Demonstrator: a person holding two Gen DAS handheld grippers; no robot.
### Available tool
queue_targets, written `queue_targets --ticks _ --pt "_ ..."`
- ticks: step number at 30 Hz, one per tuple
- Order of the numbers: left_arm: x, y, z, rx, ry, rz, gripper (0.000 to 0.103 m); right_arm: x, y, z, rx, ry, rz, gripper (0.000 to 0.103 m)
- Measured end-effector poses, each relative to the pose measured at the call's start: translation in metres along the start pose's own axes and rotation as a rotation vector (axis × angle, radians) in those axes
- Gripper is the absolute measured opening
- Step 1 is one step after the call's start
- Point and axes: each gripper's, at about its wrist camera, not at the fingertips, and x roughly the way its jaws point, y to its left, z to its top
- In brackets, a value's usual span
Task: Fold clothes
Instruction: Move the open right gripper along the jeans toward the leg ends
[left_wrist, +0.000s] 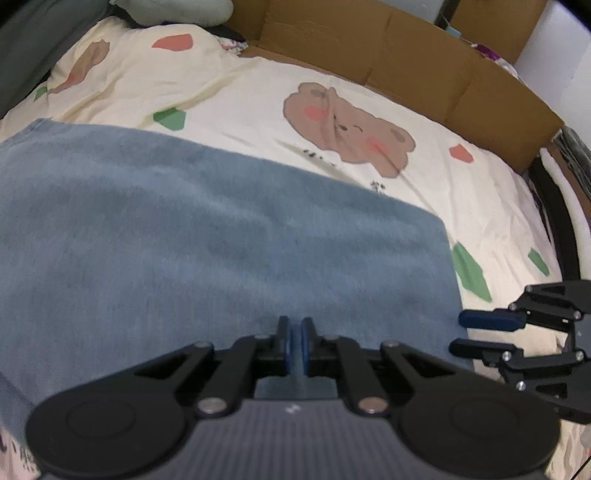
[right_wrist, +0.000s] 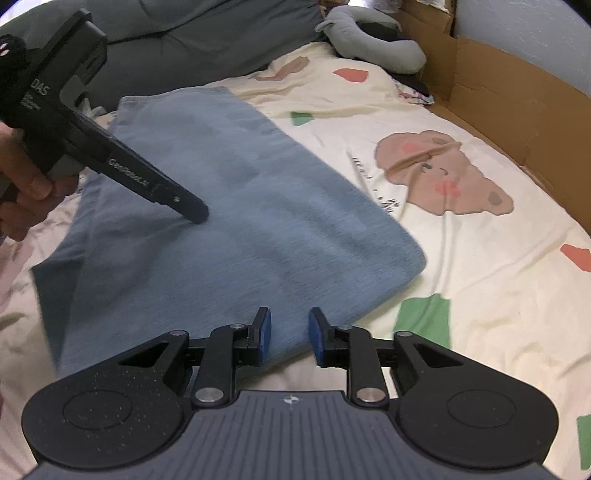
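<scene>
A blue folded garment (left_wrist: 221, 229) lies flat on the bed, its near right corner rounded (right_wrist: 240, 206). My left gripper (left_wrist: 295, 332) is shut over the cloth's near middle. In the right wrist view its closed tip (right_wrist: 199, 216) touches the fabric from above, with no cloth seen bunched between the fingers. My right gripper (right_wrist: 290, 332) is open, nothing between its blue pads, and hovers just over the garment's near edge. In the left wrist view it (left_wrist: 458, 332) sits at the cloth's right edge with fingers apart.
The bed has a cream sheet with bear prints (left_wrist: 347, 125) and red and green patches. Brown cardboard (left_wrist: 424, 66) lines the far and right sides. A grey pillow (right_wrist: 184, 40) and a grey plush (right_wrist: 376, 48) lie at the head. A hand (right_wrist: 26, 184) holds the left gripper.
</scene>
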Motion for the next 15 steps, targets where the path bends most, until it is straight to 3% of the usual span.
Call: queue_targets --ticks 15 --pt "-0.036 0.004 -0.054 -0.001 0.092 -0.014 0.007 -0.023 0.048 -0.021 -0.054 0.019 0.113 0.025"
